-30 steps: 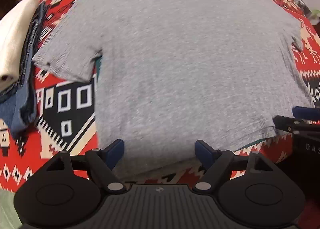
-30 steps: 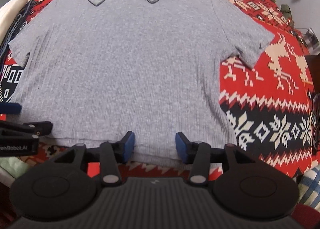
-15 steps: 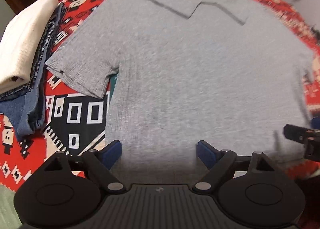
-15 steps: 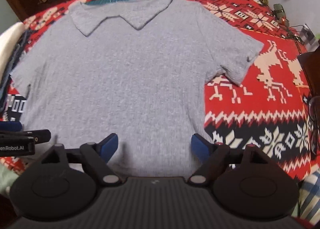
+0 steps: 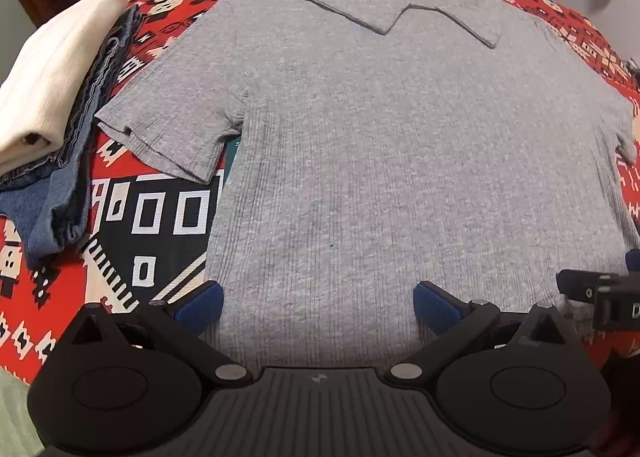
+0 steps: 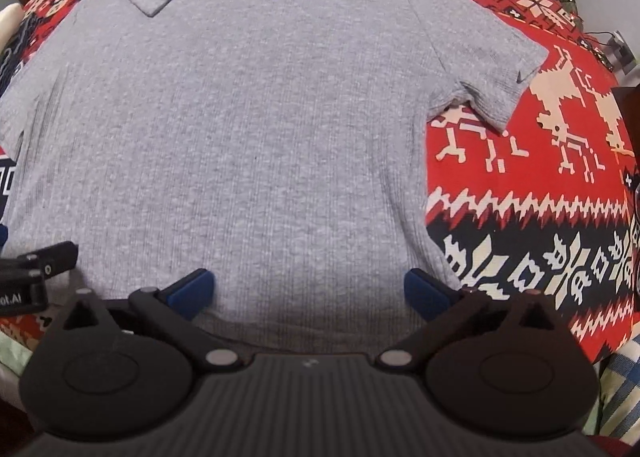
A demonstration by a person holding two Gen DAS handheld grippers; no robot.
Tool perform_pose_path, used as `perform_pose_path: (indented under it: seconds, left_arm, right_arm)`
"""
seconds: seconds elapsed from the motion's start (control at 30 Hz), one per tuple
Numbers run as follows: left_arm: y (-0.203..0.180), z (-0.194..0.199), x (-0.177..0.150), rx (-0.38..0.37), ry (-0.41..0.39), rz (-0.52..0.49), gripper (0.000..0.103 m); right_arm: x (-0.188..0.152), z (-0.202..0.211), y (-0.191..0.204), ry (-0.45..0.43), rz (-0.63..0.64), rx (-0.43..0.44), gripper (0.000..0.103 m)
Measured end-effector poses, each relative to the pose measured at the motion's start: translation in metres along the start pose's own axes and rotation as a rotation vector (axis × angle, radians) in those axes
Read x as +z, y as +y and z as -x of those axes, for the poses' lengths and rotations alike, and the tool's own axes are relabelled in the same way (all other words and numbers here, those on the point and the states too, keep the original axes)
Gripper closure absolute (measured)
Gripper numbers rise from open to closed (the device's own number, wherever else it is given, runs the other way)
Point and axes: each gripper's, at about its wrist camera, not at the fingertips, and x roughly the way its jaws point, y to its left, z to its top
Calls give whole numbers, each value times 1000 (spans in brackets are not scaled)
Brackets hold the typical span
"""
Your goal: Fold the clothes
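- Left gripper (image 5: 318,303) and right gripper (image 6: 306,291): both wide, empty, poised at the near hem of the grey polo shirt (image 5: 400,161).
- Risk: pinching the patterned cloth (image 6: 540,197) beneath, or only one layer, skews the fold.

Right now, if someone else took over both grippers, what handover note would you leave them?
Left gripper: open, empty, at the hem of the grey polo shirt.
Right gripper: open, empty, also at the hem.
The shirt lies flat, collar far side, sleeves spread, on the red patterned blanket.
Done: folded cream garment on folded jeans, stacked left.
Left: every fold on this shirt, then stack it.
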Motion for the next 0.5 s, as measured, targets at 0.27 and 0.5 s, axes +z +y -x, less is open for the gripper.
perform_pose_path:
  seconds: [0.27,0.5]
  left_arm:
    - [-2,0,3,1,10,10,0]
    - [-1,9,9,-26,-1,17,21]
  right_arm:
    - [-10,2,0,-62,4,2,0]
    - [-4,1,-5,-21,1,7,1]
